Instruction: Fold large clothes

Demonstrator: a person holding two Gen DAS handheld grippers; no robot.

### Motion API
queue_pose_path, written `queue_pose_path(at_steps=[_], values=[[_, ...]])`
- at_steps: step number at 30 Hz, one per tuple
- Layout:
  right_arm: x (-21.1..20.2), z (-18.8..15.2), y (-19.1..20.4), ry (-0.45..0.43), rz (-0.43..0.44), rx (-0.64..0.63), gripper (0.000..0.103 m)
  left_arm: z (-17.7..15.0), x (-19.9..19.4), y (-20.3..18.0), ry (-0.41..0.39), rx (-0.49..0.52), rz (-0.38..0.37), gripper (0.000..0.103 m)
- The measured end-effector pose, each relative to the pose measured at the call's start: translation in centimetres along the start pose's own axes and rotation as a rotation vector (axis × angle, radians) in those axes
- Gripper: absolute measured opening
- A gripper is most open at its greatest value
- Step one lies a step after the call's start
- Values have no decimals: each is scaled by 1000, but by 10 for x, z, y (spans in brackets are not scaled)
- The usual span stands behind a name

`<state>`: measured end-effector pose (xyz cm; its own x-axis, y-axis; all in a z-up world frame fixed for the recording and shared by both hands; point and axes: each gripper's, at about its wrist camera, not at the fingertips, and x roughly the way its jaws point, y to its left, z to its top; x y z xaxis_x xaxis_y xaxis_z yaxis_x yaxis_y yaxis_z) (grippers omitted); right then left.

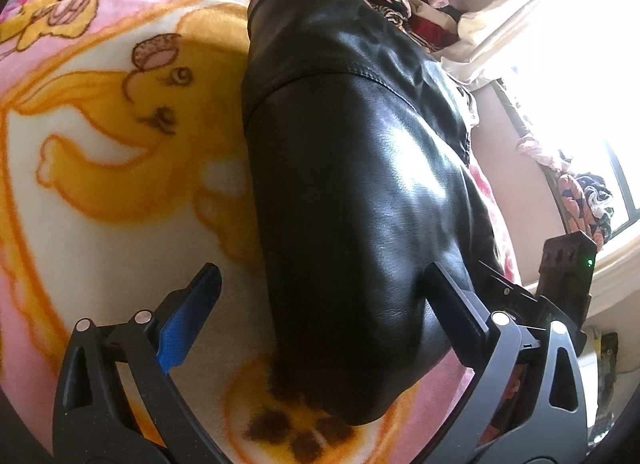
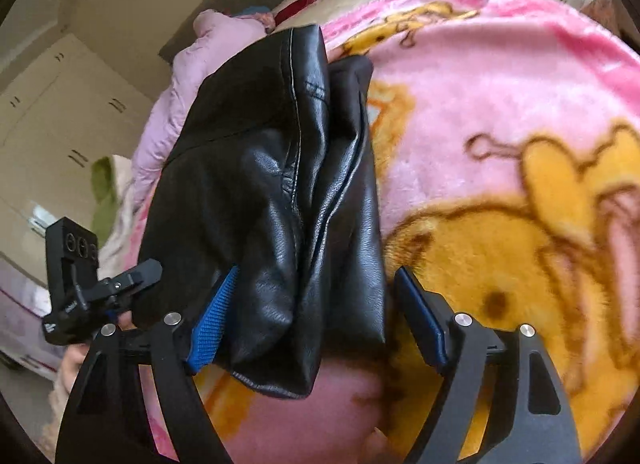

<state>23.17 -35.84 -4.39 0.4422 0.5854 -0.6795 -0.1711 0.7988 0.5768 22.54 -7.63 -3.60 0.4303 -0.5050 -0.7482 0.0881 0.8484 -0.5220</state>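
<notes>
Left gripper (image 1: pixel 322 300) and right gripper (image 2: pixel 316 304): black frames, silver round rivets, blue textured pads (image 2: pixel 214 320) inside the fingers.

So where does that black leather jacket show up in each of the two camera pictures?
Left wrist view: the black leather jacket fills the centre, running from the top down between the open jaws.
Right wrist view: the jacket lies left of centre, its near end between the open jaws.
Shared landmark: the pink cartoon-bear blanket underneath it.
</notes>
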Motion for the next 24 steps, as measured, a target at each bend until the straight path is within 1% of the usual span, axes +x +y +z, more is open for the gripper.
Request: queue_pose_path(at_steps=[1, 2, 5, 9, 10, 12, 13, 15, 19, 22, 23, 24], values=[[2, 2, 0, 11, 9, -4, 74, 1, 1, -1, 2, 0, 2, 95], [3, 3, 1, 23, 28, -5, 69, 1, 1, -1, 4, 1, 4, 95], [8, 6, 0, 49, 58, -10, 66, 2, 3, -1, 6, 0, 6, 95], [11, 8, 1, 68, 75, -15, 62, 1, 8, -4, 21, 6, 3, 94], [11, 7, 2, 69, 78, -13, 61, 0, 8, -5, 25, 10, 2, 92], [11, 5, 7, 68, 86, -6, 60, 1, 4, -8, 23, 25, -12, 76], [12, 6, 10, 68, 88, -7, 60, 2, 0, -10, 20, 35, -8, 74], [14, 1, 21, 74, 99, -19, 59, 4, -7, -13, 9, 61, 35, 74], [28, -9, 41, 96, 133, -32, 59, 10, -21, -7, -24, 78, 112, 74], [37, -15, 56, 92, 126, -45, 59, 14, -28, 3, -32, 74, 155, 77], [38, -16, 58, 87, 115, -44, 59, 15, -29, 7, -30, 65, 155, 77], [37, -17, 62, 76, 84, -57, 59, 14, -29, 8, -27, 60, 151, 77]])
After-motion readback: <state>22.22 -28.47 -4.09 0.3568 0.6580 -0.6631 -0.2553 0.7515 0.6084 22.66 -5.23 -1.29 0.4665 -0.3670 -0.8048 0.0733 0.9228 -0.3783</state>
